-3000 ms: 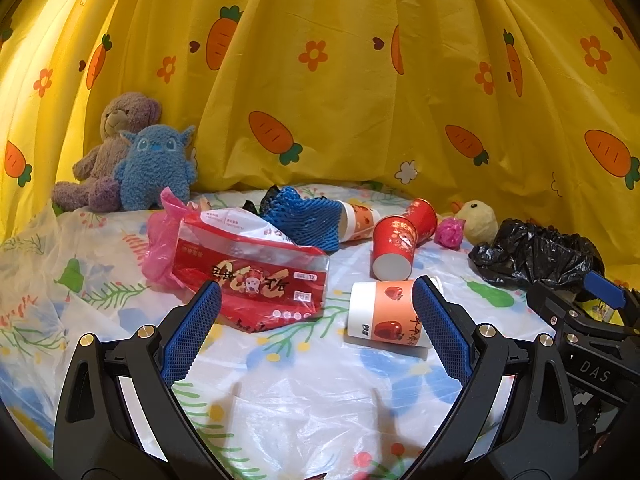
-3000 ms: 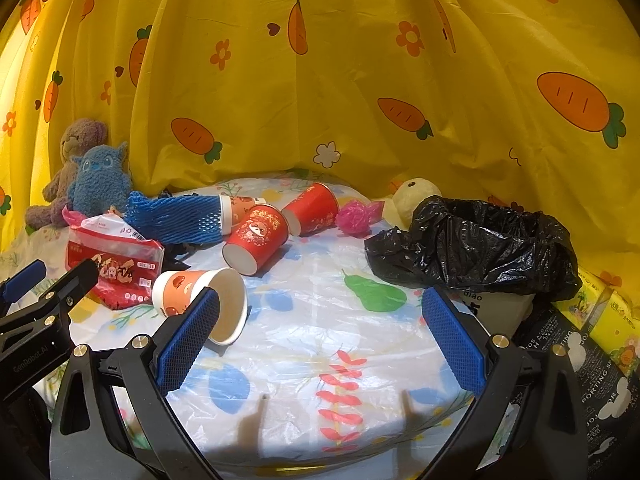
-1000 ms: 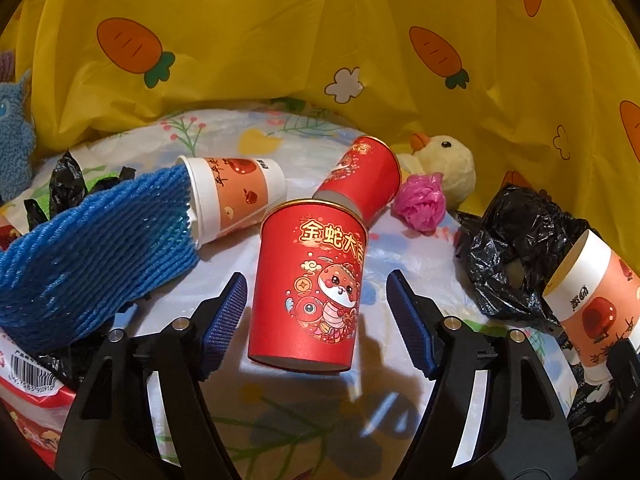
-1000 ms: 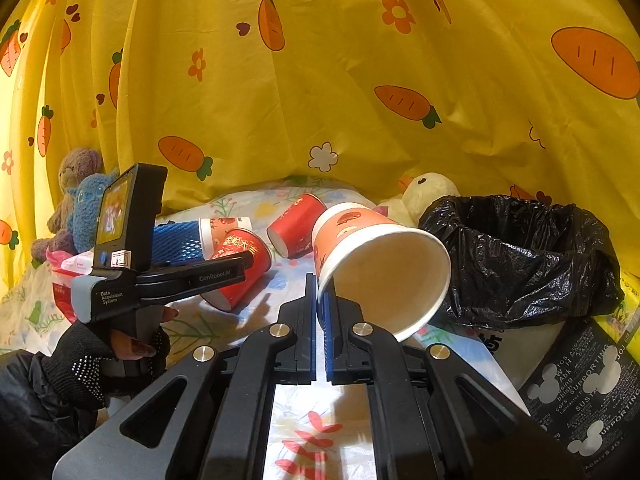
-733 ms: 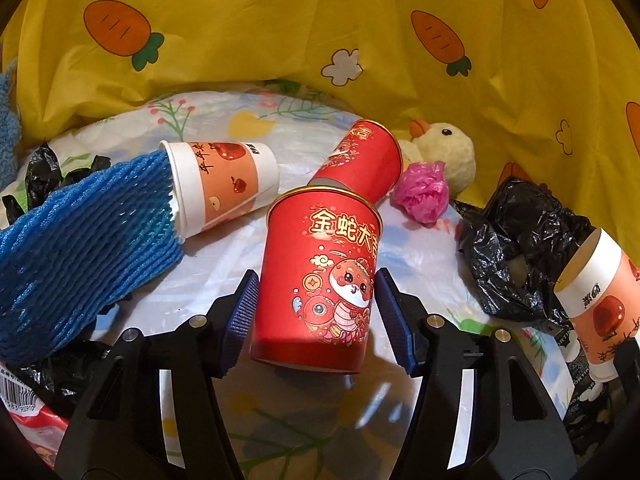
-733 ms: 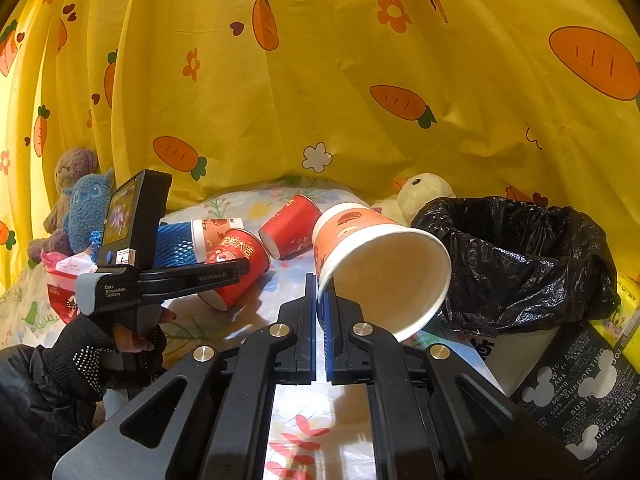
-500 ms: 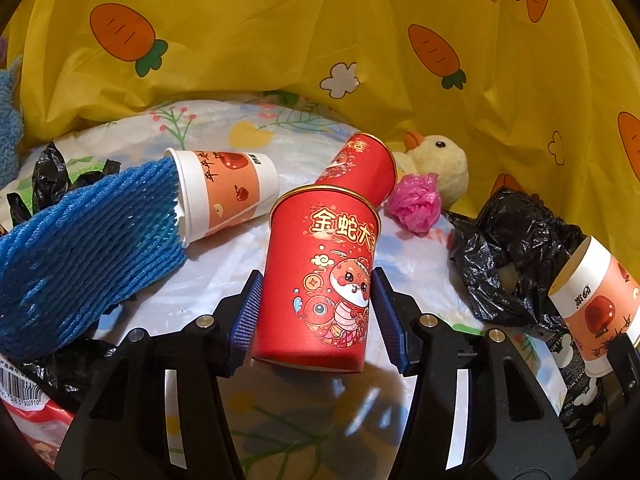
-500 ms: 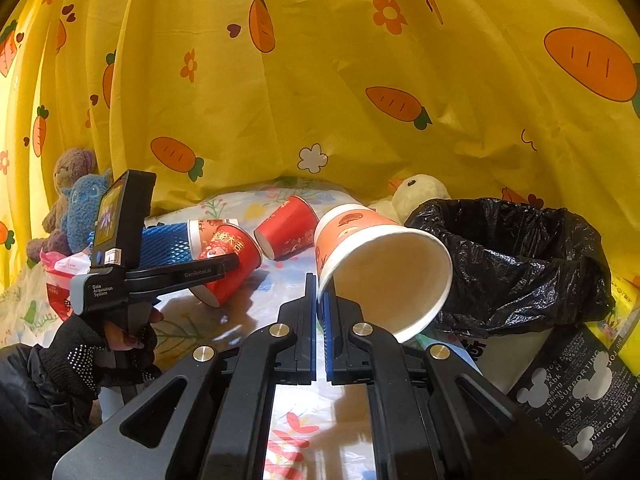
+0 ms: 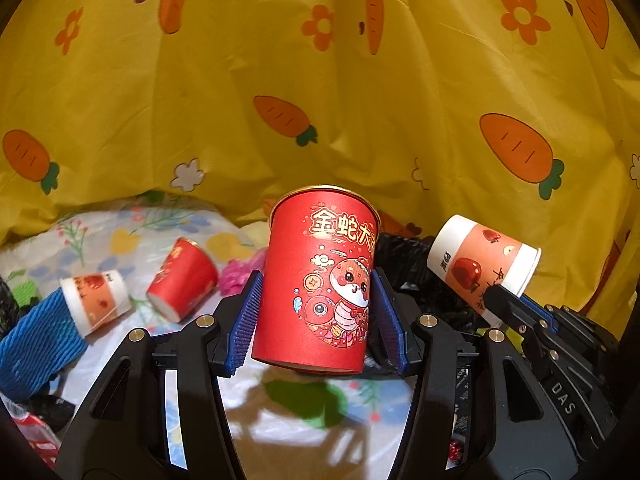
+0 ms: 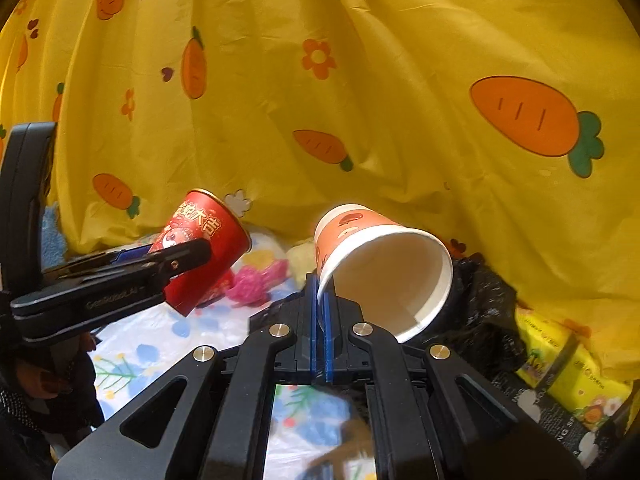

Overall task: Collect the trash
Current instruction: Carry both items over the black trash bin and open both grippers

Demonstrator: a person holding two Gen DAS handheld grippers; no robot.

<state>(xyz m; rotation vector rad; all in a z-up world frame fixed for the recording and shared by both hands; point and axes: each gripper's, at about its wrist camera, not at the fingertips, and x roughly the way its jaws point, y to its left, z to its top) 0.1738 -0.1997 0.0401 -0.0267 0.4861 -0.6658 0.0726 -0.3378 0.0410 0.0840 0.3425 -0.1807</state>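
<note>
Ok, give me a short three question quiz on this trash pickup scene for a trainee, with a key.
1. True or false: the left gripper holds the red cup by its sides.
2. Which part of the orange and white cup does the right gripper pinch: A the rim wall, B the base, C nothing?
3. Fill in: the bin under the right gripper is lined with a ____ bag.

Key: 1 true. 2 A. 3 black.
</note>
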